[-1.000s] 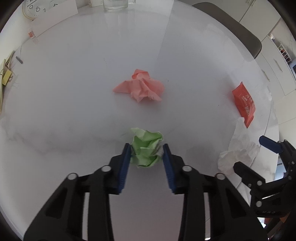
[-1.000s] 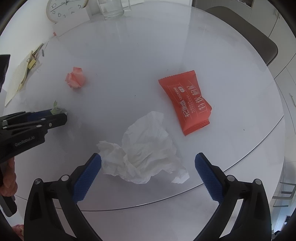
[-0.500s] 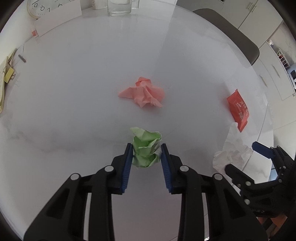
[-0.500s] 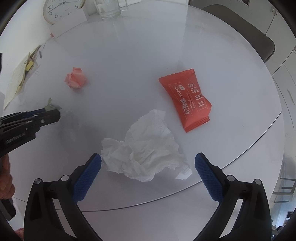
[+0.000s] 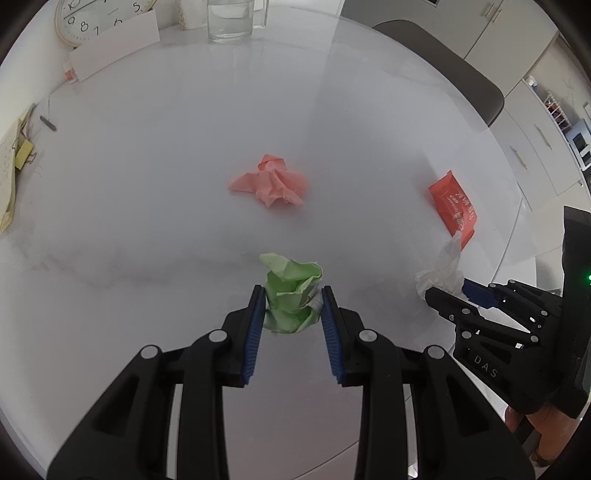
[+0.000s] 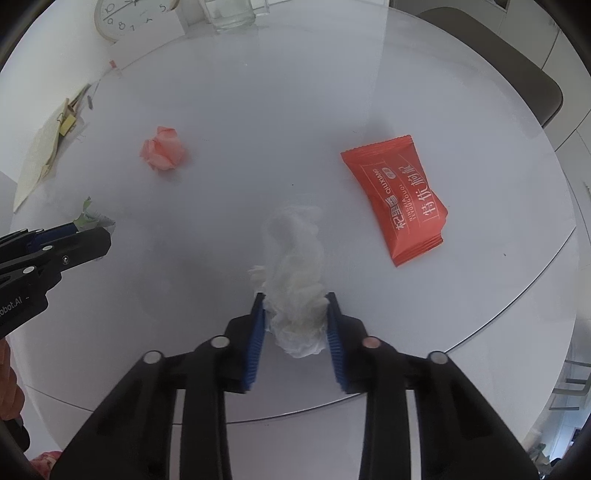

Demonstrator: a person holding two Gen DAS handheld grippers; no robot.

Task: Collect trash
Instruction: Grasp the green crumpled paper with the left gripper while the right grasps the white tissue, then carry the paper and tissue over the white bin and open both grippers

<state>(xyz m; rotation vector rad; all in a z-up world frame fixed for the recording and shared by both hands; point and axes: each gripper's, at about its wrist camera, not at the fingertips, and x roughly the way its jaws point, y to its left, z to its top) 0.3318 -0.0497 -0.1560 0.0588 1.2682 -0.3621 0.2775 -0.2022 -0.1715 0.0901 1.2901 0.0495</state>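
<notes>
green paper wad (image 5: 292,293): pinched by left gripper (image 5: 293,301), underside hidden
white tissue (image 6: 295,291): blurred, clamped by right gripper (image 6: 295,308)
clock (image 5: 79,18): cut off

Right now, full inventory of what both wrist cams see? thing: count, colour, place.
green paper wad: 1, green, near side of the table, pinched in the left tool
white tissue: 1, white, near table edge, pinched in the right tool
pink paper wad: 1, pink, mid table, loose
snack packet: 1, red with white print, right side of the table, lying flat
table: 1, white, round
glass jar: 1, clear, far edge of the table
clock: 1, white face, far left
white card: 1, white, in front of the clock
clipped papers: 1 stack, cream, left edge
chair: 1, grey-brown, behind the table
left tool: 1, black with blue pads
right tool: 1, black with blue pads
</notes>
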